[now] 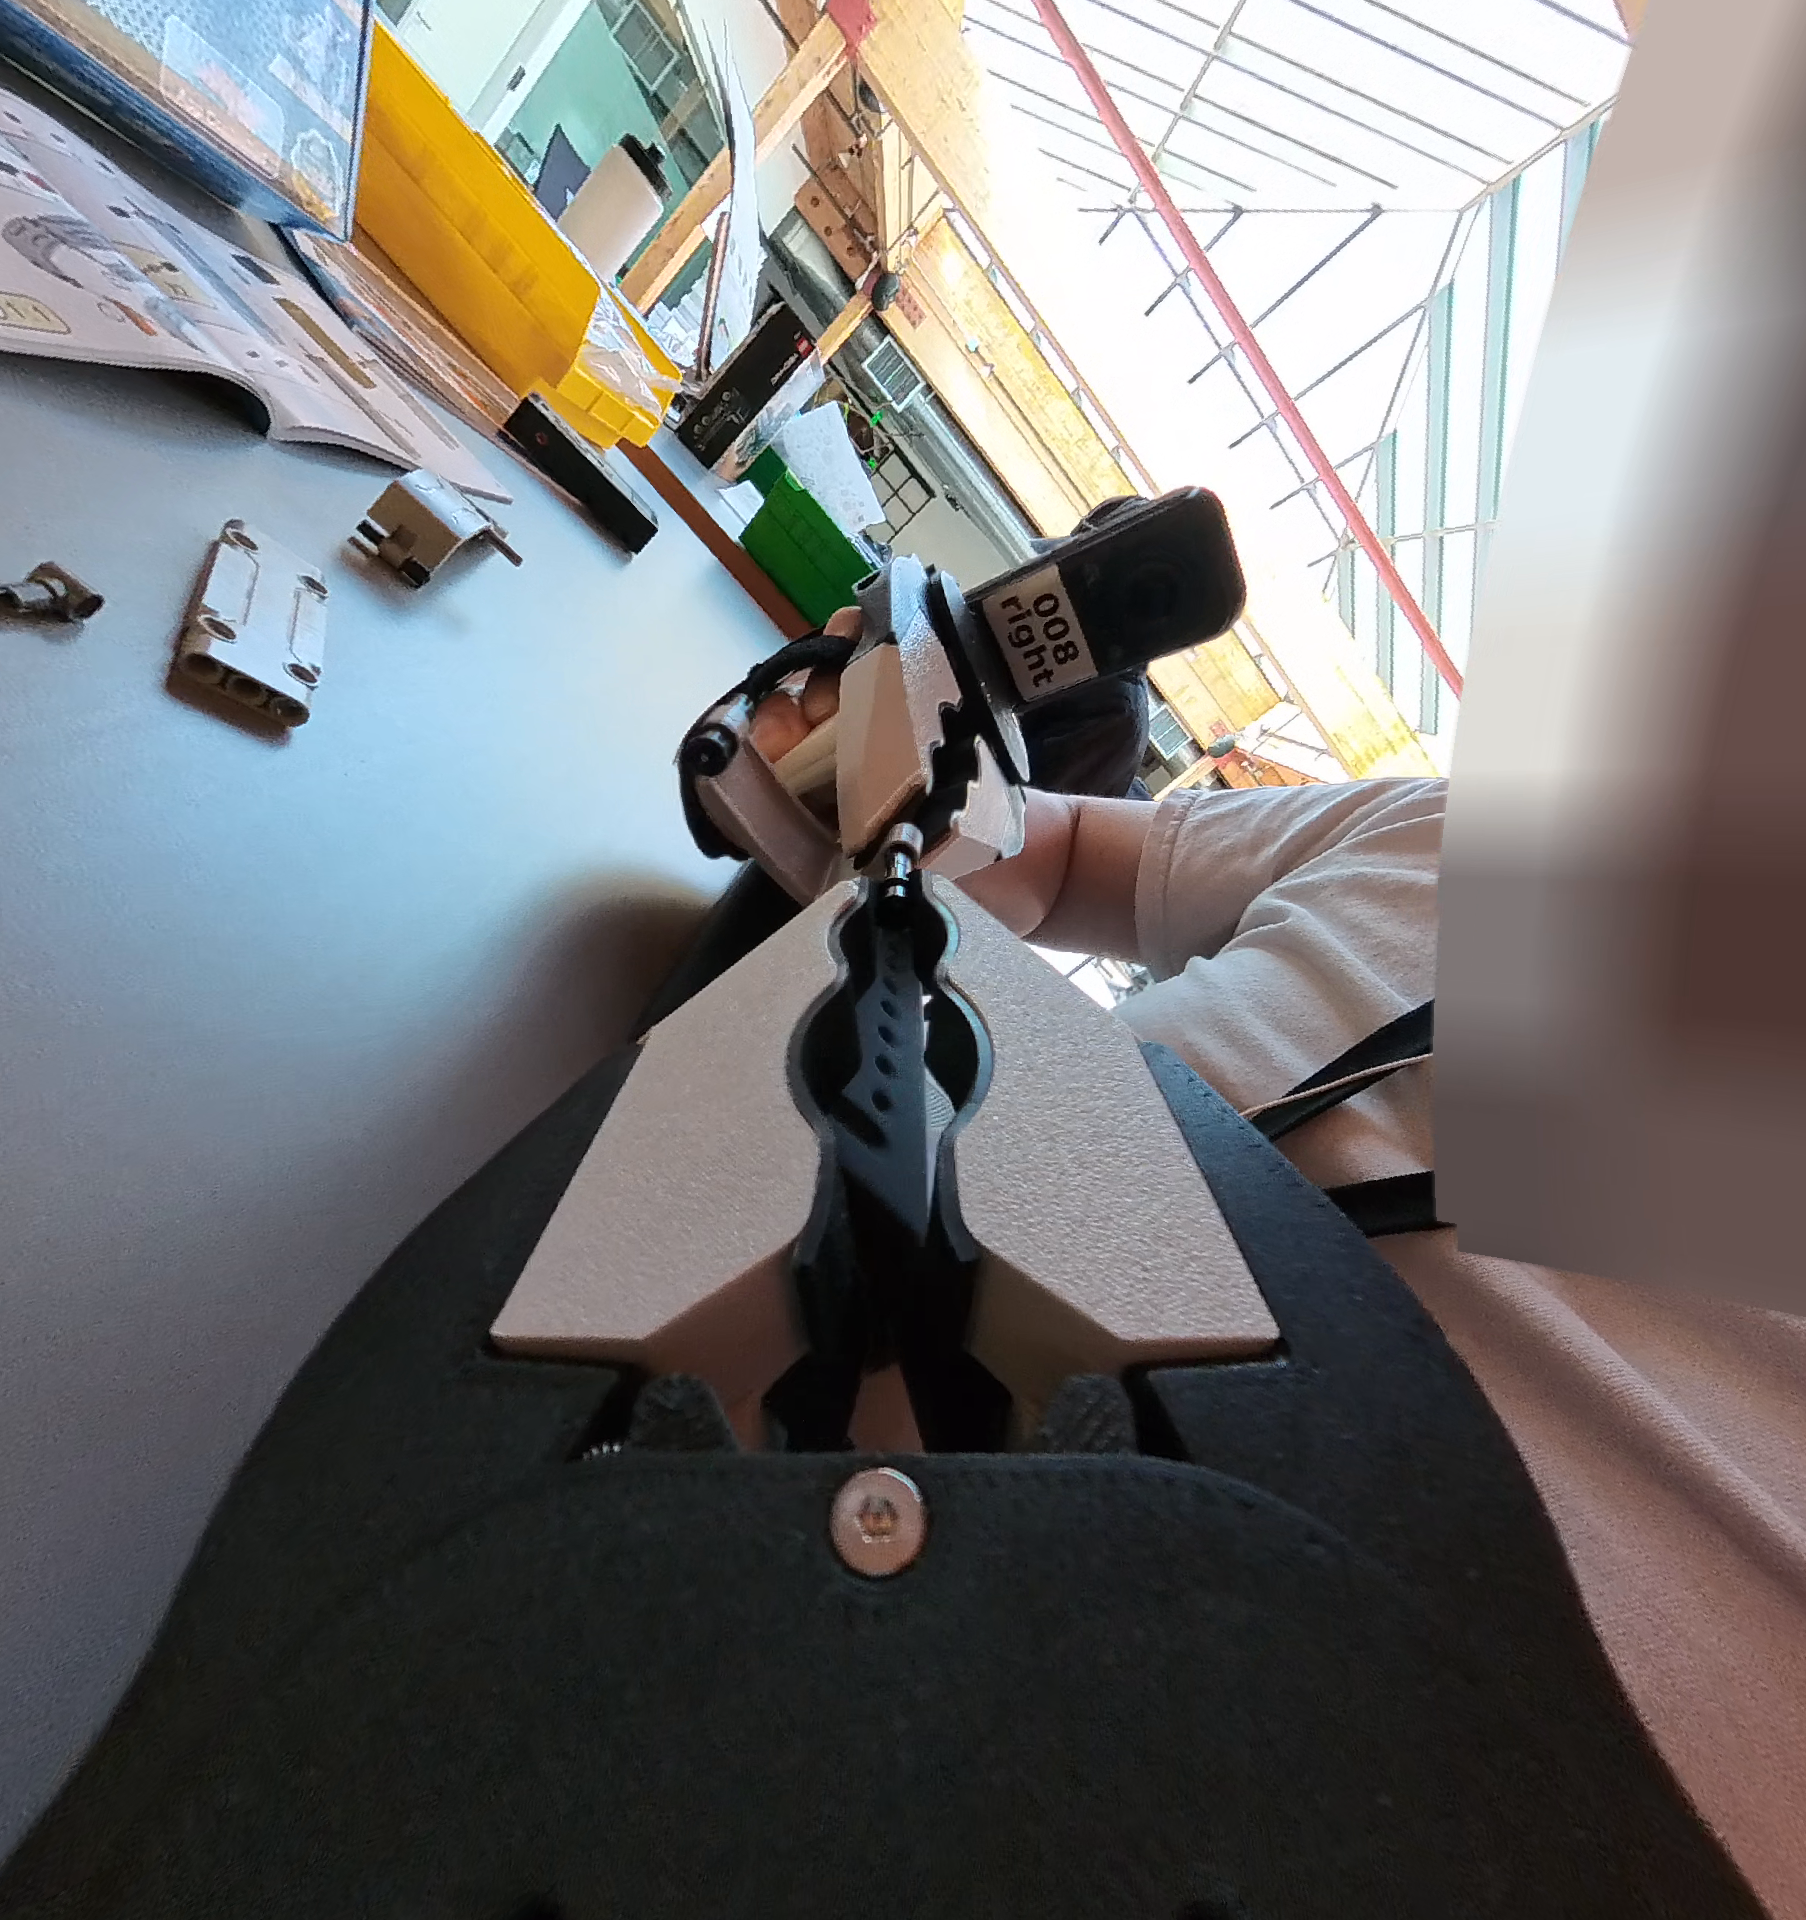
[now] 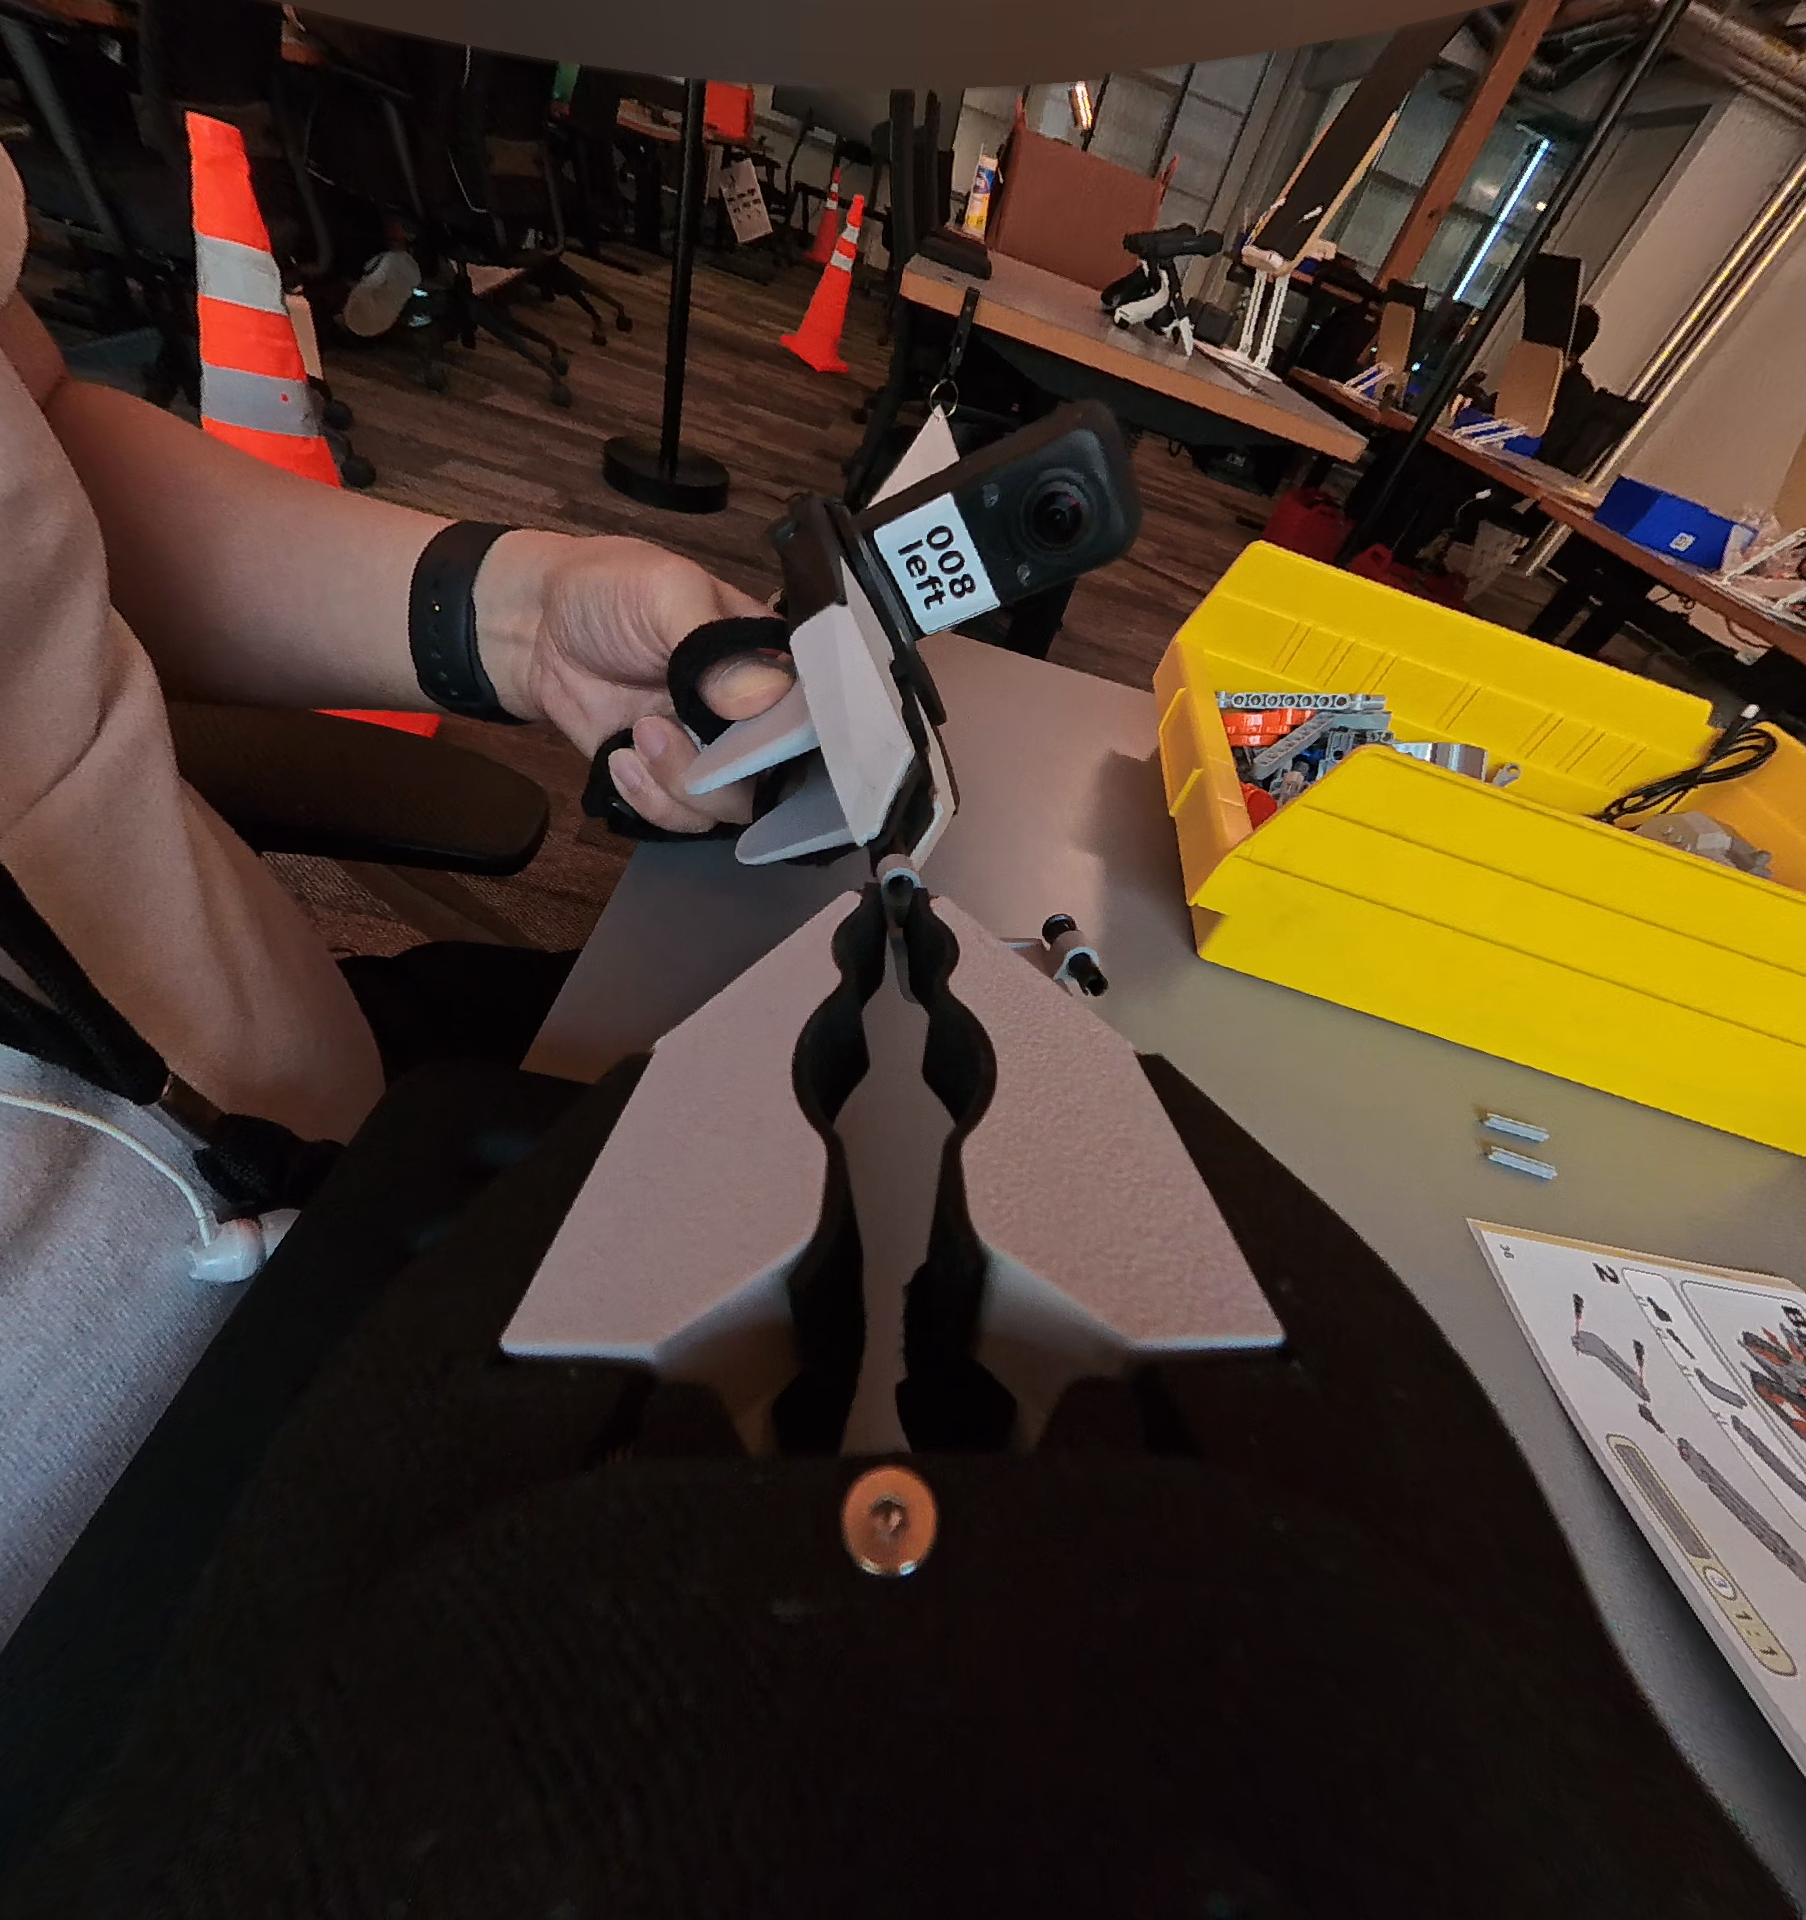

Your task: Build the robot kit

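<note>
My left gripper [image 1: 894, 920] is shut on a black perforated beam [image 1: 891, 1049] that runs lengthwise between its jaws. My right gripper [image 2: 897, 920] is shut on a small grey pin [image 2: 897, 883] at its very tips. The two grippers face each other tip to tip above the table's near edge. In the left wrist view the pin [image 1: 901, 857] meets the far end of the beam, with the right gripper [image 1: 930, 821] just behind it. In the right wrist view the left gripper [image 2: 878, 831] sits right behind the pin. The beam is hidden there.
On the grey table [image 1: 255, 935] lie a flat grey panel [image 1: 250, 623], two smaller grey parts [image 1: 421, 525], an open instruction booklet [image 2: 1709, 1455], a loose pin [image 2: 1070, 951] and two small grey pieces [image 2: 1517, 1143]. Yellow bins [image 2: 1501, 935] hold parts. The person's torso is close behind. The tips of both grippers are at nearly the same place.
</note>
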{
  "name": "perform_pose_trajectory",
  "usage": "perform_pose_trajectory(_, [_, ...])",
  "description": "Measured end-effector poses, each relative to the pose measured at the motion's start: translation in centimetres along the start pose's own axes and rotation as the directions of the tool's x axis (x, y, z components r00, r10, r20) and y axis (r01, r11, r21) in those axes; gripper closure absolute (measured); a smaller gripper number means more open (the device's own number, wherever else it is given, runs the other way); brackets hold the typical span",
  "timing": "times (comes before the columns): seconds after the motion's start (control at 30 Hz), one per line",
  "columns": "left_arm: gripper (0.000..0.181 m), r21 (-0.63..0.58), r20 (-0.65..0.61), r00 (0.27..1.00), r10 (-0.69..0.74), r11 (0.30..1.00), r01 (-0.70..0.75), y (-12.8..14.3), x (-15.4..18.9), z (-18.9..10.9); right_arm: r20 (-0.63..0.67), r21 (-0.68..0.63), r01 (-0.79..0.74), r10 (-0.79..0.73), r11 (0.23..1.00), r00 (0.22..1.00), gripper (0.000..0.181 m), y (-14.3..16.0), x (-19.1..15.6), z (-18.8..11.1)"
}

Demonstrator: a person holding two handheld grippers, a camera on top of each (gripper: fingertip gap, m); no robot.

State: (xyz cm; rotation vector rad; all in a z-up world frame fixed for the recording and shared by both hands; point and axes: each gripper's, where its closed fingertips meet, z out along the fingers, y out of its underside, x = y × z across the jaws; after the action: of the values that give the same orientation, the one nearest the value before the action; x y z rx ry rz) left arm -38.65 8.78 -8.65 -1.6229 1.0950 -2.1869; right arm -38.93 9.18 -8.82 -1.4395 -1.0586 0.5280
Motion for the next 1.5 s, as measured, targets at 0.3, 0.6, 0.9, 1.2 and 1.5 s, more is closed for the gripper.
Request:
perform_pose_trajectory(0.3, [0.177, 0.026, -0.016, 1.0, -0.001, 1.0, 0.002, -0.3, 0.3, 0.0, 0.009, 0.029, -0.021, 0.021, 0.999, 1.0, 0.179, -0.5, 0.1, -0.1])
perform_pose_trajectory(0.6, [0.177, 0.038, -0.048, 0.999, -0.017, 0.999, 0.019, -0.4, 0.8, 0.0, 0.018, 0.052, -0.016, 0.015, 0.999, 1.0, 0.179, -0.9, 0.1, -0.2])
perform_pose_trajectory(0.9, [0.177, 0.037, -0.07, 0.997, -0.046, 0.998, 0.048, -0.4, 0.9, 0.0, 0.042, 0.061, -0.065, 0.062, 0.996, 0.997, 0.179, -1.0, 0.1, -0.2])
perform_pose_trajectory(1.2, [0.177, 0.034, -0.079, 0.995, -0.062, 0.997, 0.065, -0.4, 0.9, -0.1, 0.024, 0.045, 0.009, -0.011, 0.999, 1.0, 0.179, -0.9, -0.1, -0.3])
perform_pose_trajectory(1.5, [0.177, -0.012, -0.048, 0.997, -0.062, 0.998, 0.061, 0.3, 0.6, 0.0, 0.059, 0.018, -0.008, 0.007, 1.0, 0.998, 0.179, -0.3, -0.5, -0.2])
